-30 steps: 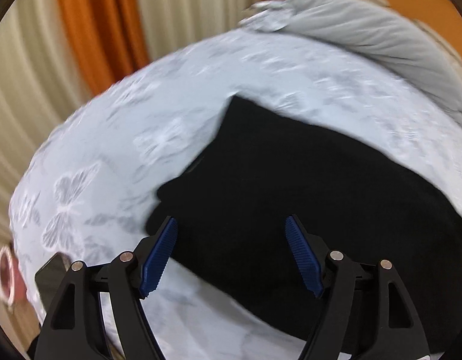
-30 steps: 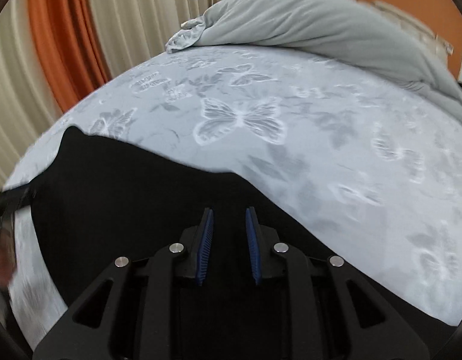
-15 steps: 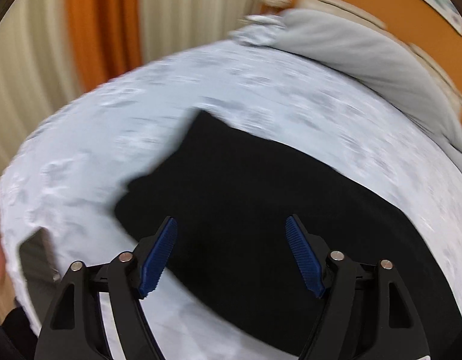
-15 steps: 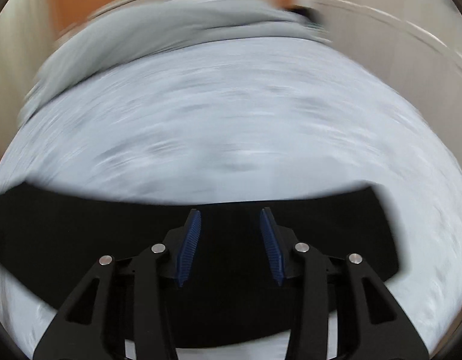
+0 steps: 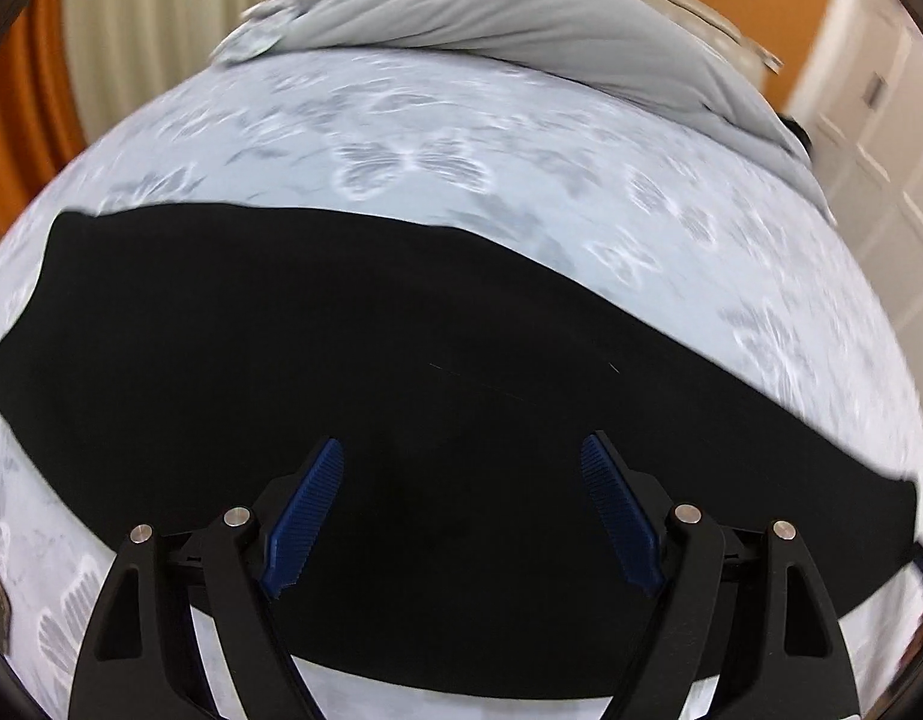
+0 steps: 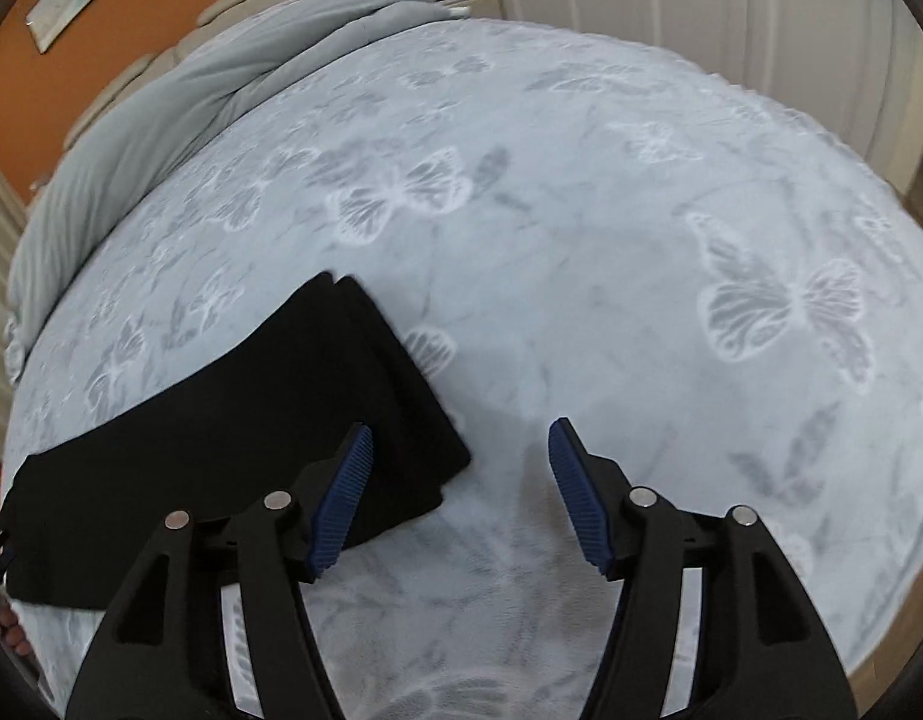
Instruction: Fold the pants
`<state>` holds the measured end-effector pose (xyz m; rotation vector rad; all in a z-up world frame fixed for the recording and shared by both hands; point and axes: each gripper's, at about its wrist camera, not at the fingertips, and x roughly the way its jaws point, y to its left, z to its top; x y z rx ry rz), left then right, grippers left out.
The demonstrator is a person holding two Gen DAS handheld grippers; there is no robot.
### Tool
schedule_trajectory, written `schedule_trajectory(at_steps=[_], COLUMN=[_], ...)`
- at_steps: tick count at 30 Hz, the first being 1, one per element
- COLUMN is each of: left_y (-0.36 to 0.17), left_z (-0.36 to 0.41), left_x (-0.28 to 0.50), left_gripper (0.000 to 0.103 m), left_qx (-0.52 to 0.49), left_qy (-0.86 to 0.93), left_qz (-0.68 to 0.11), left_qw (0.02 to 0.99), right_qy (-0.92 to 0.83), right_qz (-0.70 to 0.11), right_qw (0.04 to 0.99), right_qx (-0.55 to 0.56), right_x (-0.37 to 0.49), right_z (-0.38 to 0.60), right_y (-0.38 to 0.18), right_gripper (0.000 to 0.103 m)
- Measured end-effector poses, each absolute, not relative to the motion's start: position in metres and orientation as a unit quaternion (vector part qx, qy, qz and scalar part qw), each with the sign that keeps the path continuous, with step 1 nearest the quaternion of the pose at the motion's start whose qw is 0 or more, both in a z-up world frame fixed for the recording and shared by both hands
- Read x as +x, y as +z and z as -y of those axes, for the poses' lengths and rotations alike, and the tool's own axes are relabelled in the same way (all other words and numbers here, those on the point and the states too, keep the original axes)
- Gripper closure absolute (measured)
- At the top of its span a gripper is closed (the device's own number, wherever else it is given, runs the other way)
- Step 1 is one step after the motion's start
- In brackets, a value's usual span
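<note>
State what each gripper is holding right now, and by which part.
Nothing is held. The left gripper stands open above the black pants; the right gripper, jaws just opened, hovers at their end on the bed.

both wrist views tilted steeply down over the bed (image 5: 401,138), close, sharing the black pants (image 5: 353,372), left view slightly blurred

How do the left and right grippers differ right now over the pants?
The left gripper hangs over the middle of the black pants; the right gripper straddles their end corner. The right gripper's jaws have just been opening. Both stand open, holding nothing.
</note>
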<state>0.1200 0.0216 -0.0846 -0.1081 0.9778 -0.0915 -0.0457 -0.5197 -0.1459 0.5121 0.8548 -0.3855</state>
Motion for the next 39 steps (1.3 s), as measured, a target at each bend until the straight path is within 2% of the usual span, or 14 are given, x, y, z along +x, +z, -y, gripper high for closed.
schedule_trajectory(at_steps=[1, 2, 5, 7, 8, 9, 16, 22, 29, 35, 37, 39], left_y=[-0.085, -0.086, -0.089, -0.091, -0.091, -0.091, -0.081, -0.069, -0.056, -0.056, -0.059, -0.061], left_z=[-0.02, -0.015, -0.004, 0.0, 0.001, 0.0, -0.019, -0.041, -0.084, -0.138, -0.158, -0.174], left_x=[0.118, 0.116, 0.114, 0.115, 0.115, 0.115, 0.116, 0.116, 0.113, 0.11, 0.11, 0.109], left_gripper=[0.024, 0.024, 0.024, 0.024, 0.024, 0.024, 0.024, 0.024, 0.024, 0.024, 0.024, 0.024], left_qx=[-0.045, -0.037, -0.023, -0.015, -0.012, -0.012, -0.038, -0.068, -0.095, -0.096, -0.101, -0.106], left_qy=[-0.051, -0.06, -0.073, -0.077, -0.077, -0.077, -0.065, -0.056, -0.026, 0.021, 0.033, 0.041], left_qz=[-0.469, -0.469, -0.467, -0.469, -0.471, -0.472, -0.467, -0.46, -0.443, -0.439, -0.442, -0.444], left_qw=[0.88, 0.88, 0.881, 0.88, 0.879, 0.878, 0.881, 0.883, 0.891, 0.893, 0.891, 0.889], right_qy=[-0.176, -0.167, -0.165, -0.15, -0.149, -0.141, -0.03, 0.1, 0.198, 0.247, 0.251, 0.245], right_qz=[-0.409, -0.416, -0.427, -0.416, -0.411, -0.402, -0.303, -0.303, -0.327, -0.372, -0.399, -0.418], right_qw=[0.863, 0.863, 0.862, 0.871, 0.872, 0.871, 0.921, 0.926, 0.909, 0.885, 0.876, 0.872], right_qx=[0.24, 0.234, 0.22, 0.212, 0.221, 0.244, 0.244, 0.2, 0.164, 0.129, 0.101, 0.068], right_x=[-0.043, -0.038, -0.021, -0.009, -0.007, -0.004, 0.022, 0.061, 0.104, 0.128, 0.13, 0.127], right_z=[0.517, 0.512, 0.502, 0.493, 0.493, 0.492, 0.404, 0.284, 0.163, 0.083, 0.061, 0.047], right_y=[-0.148, -0.153, -0.166, -0.163, -0.161, -0.156, -0.078, -0.058, -0.07, -0.105, -0.124, -0.139], right_gripper=[0.037, 0.03, 0.026, 0.046, 0.068, 0.085, 0.085, 0.085, 0.085, 0.085, 0.081, 0.068])
